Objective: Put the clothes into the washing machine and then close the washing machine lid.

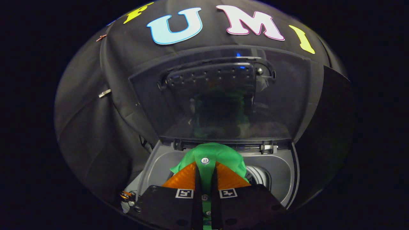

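Note:
A green buttoned garment [211,156] is pinched between my fingers, and my gripper [205,174] is shut on it. The cloth bunches up just ahead of the fingertips, with a white button showing on its placket. It hangs over the open top of the grey washing machine [281,179], whose round drum opening [258,177] shows to the right of the garment. The machine's dark see-through lid [220,95] stands raised upright beyond the fingers, and the green cloth is mirrored in it.
The lid's hinge [266,147] runs along the back of the machine's top, right behind the garment. Black booth cloth [92,127] hangs behind and to the left, with a small metal clip [104,93] on it. Some wires [127,195] lie by the machine's near left corner.

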The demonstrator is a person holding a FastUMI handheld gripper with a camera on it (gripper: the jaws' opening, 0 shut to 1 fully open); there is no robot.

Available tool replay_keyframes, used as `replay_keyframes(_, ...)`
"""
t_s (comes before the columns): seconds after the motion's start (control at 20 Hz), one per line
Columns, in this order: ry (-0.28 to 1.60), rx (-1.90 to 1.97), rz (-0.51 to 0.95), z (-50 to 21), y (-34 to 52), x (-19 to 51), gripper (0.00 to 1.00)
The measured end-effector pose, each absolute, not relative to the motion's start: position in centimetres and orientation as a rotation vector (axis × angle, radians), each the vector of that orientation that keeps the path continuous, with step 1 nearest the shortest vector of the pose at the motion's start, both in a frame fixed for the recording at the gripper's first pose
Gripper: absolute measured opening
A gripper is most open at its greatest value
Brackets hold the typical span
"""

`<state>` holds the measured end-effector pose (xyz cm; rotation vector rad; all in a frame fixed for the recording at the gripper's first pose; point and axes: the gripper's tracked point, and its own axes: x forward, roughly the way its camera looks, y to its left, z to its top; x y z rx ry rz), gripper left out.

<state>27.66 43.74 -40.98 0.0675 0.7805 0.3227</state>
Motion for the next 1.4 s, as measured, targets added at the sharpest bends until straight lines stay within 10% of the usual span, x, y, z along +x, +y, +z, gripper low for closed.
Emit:
replay_keyframes(0.15, 0.787, 0.060, 0.310, -42.0, 43.4, 27.4, 0.19)
replay_keyframes(0.4, 0.775, 0.024, 0.281, -41.5, 42.3, 26.9, 1.00)
replay_keyframes(1.4, 0.282, -0.031, 0.292, -23.8, 43.1, 26.1, 0.99)
